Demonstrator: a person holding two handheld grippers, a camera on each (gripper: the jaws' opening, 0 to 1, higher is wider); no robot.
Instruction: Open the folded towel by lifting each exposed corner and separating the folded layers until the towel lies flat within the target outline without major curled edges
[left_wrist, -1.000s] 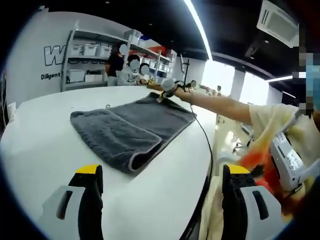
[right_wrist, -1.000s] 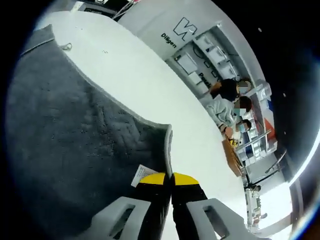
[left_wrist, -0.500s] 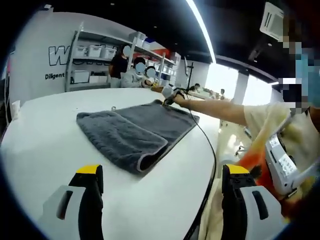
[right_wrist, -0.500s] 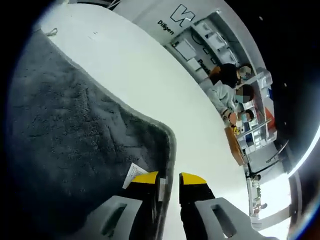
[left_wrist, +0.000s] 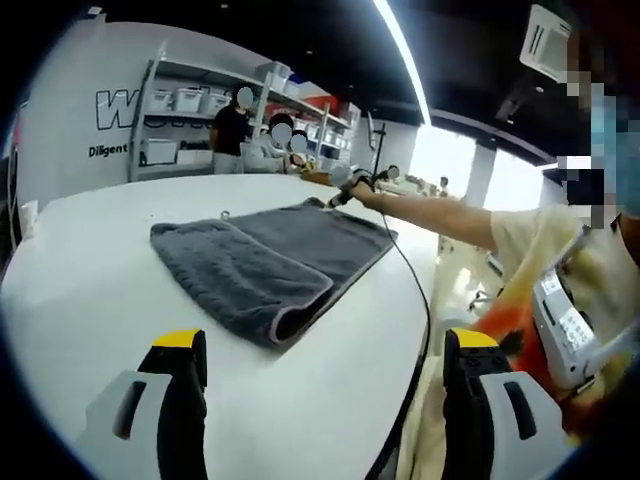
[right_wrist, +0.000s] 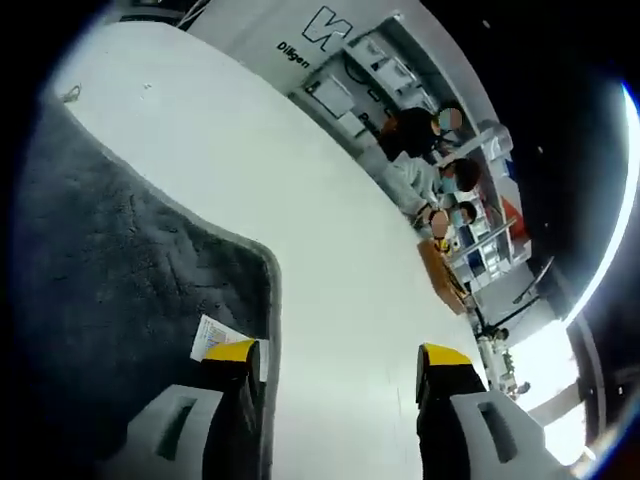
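Towel (left_wrist: 268, 262), dark grey and thick-piled with a lighter bound edge, lies on the white tabletop (left_wrist: 90, 290) in the middle of the left gripper view, its near half doubled over in a soft roll at centre frame. In the right gripper view its far corner (right_wrist: 255, 262) sits flat at lower left, a white care label (right_wrist: 215, 337) beside it. The right tool (right_wrist: 338, 362) hangs over that corner with jaws wide apart and nothing between them; the left tool (left_wrist: 325, 350) is equally wide open, low in its frame and well short of the cloth. The plush pile looks grippy and heavy, so I judge that pulling the fold could drag the whole towel askew across the smooth tabletop or curl its edge. No target outline is visible.
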